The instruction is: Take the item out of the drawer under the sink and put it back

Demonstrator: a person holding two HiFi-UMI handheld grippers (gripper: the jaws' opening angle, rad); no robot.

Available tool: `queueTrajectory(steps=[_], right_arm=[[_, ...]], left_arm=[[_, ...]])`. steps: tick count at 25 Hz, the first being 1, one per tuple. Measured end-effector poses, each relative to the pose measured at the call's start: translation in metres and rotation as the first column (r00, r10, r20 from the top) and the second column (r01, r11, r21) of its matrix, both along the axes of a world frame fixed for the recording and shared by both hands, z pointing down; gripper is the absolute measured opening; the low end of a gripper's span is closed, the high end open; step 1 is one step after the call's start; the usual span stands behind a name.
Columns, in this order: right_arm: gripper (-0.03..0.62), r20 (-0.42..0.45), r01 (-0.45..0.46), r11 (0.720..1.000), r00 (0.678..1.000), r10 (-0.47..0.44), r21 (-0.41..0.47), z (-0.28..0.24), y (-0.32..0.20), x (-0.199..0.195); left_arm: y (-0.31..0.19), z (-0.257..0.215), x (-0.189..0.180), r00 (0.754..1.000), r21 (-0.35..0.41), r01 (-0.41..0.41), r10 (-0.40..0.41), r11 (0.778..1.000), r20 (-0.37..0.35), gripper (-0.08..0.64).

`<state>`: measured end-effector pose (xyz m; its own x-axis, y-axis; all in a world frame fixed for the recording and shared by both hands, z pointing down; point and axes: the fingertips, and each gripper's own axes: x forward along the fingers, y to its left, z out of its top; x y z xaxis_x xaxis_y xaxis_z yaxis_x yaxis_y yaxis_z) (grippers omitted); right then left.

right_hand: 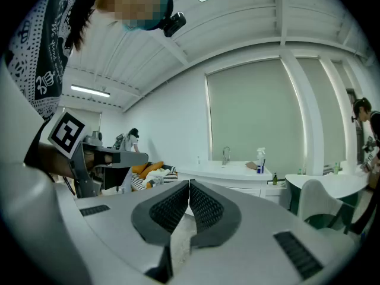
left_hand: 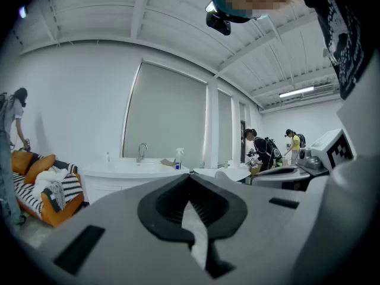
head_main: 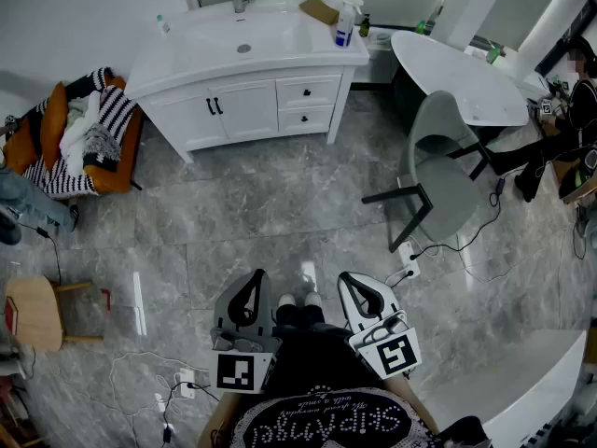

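Both your left gripper (head_main: 254,278) and right gripper (head_main: 350,280) sit pinched empty; drawers (head_main: 307,91) upper centre look closed, so nothing begun yet.

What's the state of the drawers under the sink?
Shut. Upper drawer and lower drawer both sit flush with the cabinet doors beside them.

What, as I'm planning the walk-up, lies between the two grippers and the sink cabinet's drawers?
Only bare grey floor up to the drawers, in the head view; the grey chair stands off to the right.
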<state>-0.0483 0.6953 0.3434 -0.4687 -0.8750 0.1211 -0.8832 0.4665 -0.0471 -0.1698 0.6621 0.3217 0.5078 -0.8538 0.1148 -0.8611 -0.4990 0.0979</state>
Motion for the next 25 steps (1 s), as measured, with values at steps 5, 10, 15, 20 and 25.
queueTrajectory(steps=[5, 10, 15, 20, 25], right_arm=[[0.02, 0.001, 0.002, 1.0, 1.0, -0.002, 0.004, -0.001, -0.005, 0.004], [0.02, 0.006, 0.004, 1.0, 1.0, -0.004, 0.004, 0.001, -0.006, 0.011], [0.02, 0.001, 0.016, 1.0, 1.0, -0.016, -0.001, 0.003, -0.009, 0.019], [0.02, -0.006, 0.037, 0.999, 0.999, -0.037, -0.001, 0.007, -0.015, 0.032], [0.021, 0.016, 0.072, 0.997, 0.997, -0.071, -0.007, 0.013, -0.019, 0.043]], left_arm=[[-0.004, 0.0, 0.005, 1.0, 0.002, -0.006, 0.006, 1.0, 0.017, 0.0], [-0.006, 0.0, 0.012, 1.0, -0.001, -0.003, 0.003, 1.0, 0.018, 0.0], [-0.01, 0.001, 0.02, 1.0, 0.0, 0.004, -0.004, 1.0, 0.022, -0.002], [-0.017, 0.002, 0.035, 1.0, 0.009, 0.008, -0.008, 1.0, 0.007, -0.002], [-0.021, 0.011, 0.051, 1.0, 0.002, 0.0, 0.0, 1.0, 0.023, -0.002]])
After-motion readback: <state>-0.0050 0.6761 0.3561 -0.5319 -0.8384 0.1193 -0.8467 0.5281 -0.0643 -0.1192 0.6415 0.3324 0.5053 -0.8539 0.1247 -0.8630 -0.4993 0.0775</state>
